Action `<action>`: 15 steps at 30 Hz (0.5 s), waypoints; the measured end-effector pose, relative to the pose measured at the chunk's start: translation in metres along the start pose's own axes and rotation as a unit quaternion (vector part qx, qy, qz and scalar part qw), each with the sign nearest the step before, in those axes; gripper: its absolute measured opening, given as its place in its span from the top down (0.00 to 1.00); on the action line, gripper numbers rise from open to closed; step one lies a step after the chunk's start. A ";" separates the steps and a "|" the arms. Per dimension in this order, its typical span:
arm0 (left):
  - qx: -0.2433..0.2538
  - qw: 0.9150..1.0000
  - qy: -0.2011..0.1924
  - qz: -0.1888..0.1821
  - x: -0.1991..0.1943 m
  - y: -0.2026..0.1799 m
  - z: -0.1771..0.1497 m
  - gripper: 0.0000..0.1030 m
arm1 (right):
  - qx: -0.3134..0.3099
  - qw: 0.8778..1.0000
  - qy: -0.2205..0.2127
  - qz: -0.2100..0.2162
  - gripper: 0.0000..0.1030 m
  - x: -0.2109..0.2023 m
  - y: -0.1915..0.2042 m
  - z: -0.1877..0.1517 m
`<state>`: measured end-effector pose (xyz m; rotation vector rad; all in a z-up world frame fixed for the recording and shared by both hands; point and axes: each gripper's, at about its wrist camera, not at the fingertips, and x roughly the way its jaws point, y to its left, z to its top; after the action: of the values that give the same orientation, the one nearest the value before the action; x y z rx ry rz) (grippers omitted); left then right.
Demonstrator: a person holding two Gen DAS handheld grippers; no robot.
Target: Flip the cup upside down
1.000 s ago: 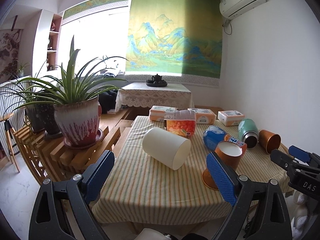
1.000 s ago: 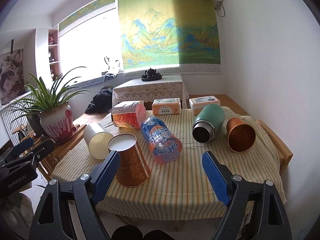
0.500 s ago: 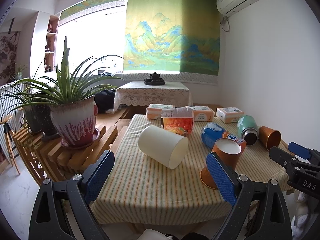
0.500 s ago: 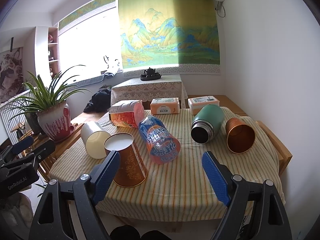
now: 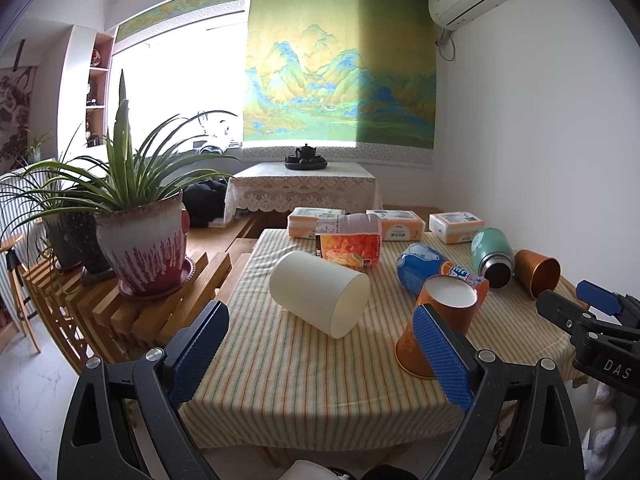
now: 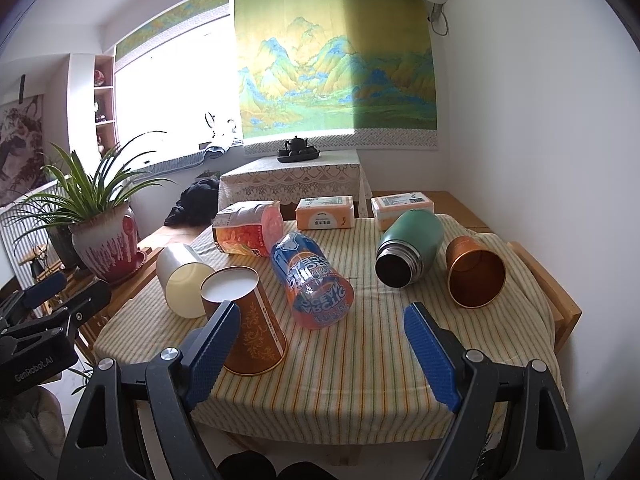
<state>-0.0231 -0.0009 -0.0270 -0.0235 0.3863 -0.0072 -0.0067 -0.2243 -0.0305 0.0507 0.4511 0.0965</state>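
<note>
An orange paper cup (image 5: 440,320) (image 6: 248,324) stands upside down near the table's front edge, white base up. A cream cup (image 5: 320,294) (image 6: 182,280) lies on its side to its left. A copper cup (image 5: 538,272) (image 6: 474,272) lies on its side at the right. My left gripper (image 5: 320,356) is open and empty, held before the table's front edge. My right gripper (image 6: 322,356) is open and empty, also short of the table; its left finger overlaps the orange cup in view.
A blue-orange bottle (image 6: 312,280), a green flask (image 6: 408,248), a snack bag (image 6: 244,232) and tissue packs (image 6: 326,212) lie on the striped tablecloth (image 6: 360,360). A potted plant (image 5: 140,248) on a wooden rack stands left of the table.
Both grippers have drifted slightly, so the table scene shifts a little in each view. The cups have not moved. Both grippers stay open.
</note>
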 end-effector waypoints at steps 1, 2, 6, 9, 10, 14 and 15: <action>0.000 1.000 0.000 0.000 0.000 0.000 0.000 0.08 | 0.000 1.000 -0.001 0.000 0.21 0.000 0.000 0.000; 0.000 1.000 -0.001 0.000 0.000 0.000 0.000 0.08 | 0.001 1.000 -0.002 0.000 0.21 -0.001 0.000 0.000; 0.001 1.000 -0.004 0.000 -0.001 -0.001 0.001 0.08 | 0.001 1.000 -0.008 -0.006 0.21 -0.002 -0.001 0.000; 0.001 1.000 -0.004 0.000 -0.001 -0.001 0.001 0.08 | -0.001 1.000 -0.009 -0.009 0.21 -0.002 0.000 0.000; 0.001 1.000 -0.004 0.000 -0.001 -0.001 0.001 0.07 | -0.001 1.000 -0.011 -0.010 0.21 -0.002 0.000 0.000; 0.003 1.000 -0.003 0.000 -0.001 -0.001 0.001 0.07 | -0.004 1.000 -0.015 -0.016 0.21 -0.003 0.001 -0.001; 0.003 1.000 -0.003 0.001 -0.001 -0.001 0.001 0.07 | -0.004 1.000 -0.015 -0.016 0.21 -0.002 0.001 0.000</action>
<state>-0.0237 -0.0021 -0.0254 -0.0174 0.3798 -0.0072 -0.0090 -0.2240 -0.0297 0.0367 0.4217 0.0664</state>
